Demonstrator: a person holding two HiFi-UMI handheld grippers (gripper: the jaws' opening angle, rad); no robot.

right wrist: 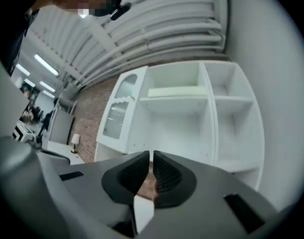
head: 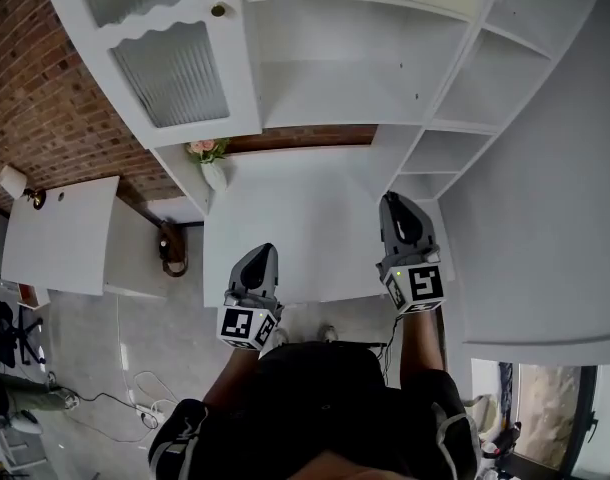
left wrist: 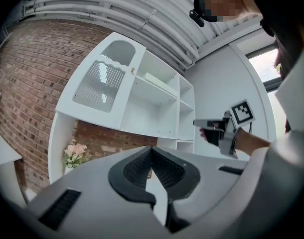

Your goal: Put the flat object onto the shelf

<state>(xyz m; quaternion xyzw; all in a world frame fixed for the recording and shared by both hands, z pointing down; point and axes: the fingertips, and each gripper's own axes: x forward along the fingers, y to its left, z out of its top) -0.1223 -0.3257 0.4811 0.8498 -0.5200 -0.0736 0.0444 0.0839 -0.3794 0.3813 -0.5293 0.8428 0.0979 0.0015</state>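
Shelf unit (head: pixel 335 93): flat board (right wrist: pixel 174 91) on upper level; flower vase (head: pixel 213 171) on counter (head: pixel 295 233).

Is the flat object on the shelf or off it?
On it: the pale flat object lies flat along the upper shelf, with nothing else on that board.

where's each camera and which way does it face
Head view: on the person's head, steeply down at the shelf unit; left hand-held gripper, right hand-held gripper and torso show.
Left gripper view: on the left one, facing the shelf unit; its shut jaws and the right one show.
Right gripper view: on the right one, facing the shelf unit; its shut jaws show.
All share the shelf unit with the flat board on it.
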